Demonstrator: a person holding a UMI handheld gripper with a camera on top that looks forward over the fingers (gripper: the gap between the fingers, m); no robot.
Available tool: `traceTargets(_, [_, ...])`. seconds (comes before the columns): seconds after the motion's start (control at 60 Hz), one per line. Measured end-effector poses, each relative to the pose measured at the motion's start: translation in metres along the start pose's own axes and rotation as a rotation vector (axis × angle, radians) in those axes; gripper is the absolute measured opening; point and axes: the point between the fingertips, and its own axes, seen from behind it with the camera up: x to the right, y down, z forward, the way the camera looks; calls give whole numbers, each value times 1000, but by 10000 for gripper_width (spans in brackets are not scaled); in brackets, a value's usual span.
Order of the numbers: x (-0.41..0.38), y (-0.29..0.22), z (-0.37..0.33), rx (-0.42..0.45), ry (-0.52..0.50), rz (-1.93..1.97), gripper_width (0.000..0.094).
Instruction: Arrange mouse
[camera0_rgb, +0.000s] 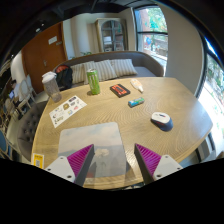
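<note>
A white and grey computer mouse (161, 119) lies on the round wooden table (120, 105), to the right and beyond my right finger. A translucent grey mouse mat (96, 145) lies on the table just ahead of my fingers, reaching between them. My gripper (112, 160) is open and empty, held above the table's near edge, with its magenta pads (79, 160) wide apart.
On the far side of the table stand a green carton (93, 81) and a white cup (51, 83), with a dark box (120, 90), a small card (136, 101) and a printed sheet (66, 109). A sofa (110, 68) stands beyond the table.
</note>
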Motion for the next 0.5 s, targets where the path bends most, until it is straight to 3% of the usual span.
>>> traceTargets(0.233, [68,7,13,6,47,-6,826])
traceTargets(0.4, [118,-4,45,40,152,-45,827])
traceTargets(0.433, [169,-4,49,53,140,-75,827])
traceTargets(0.5, [191,-3,67,56,149,-128,826])
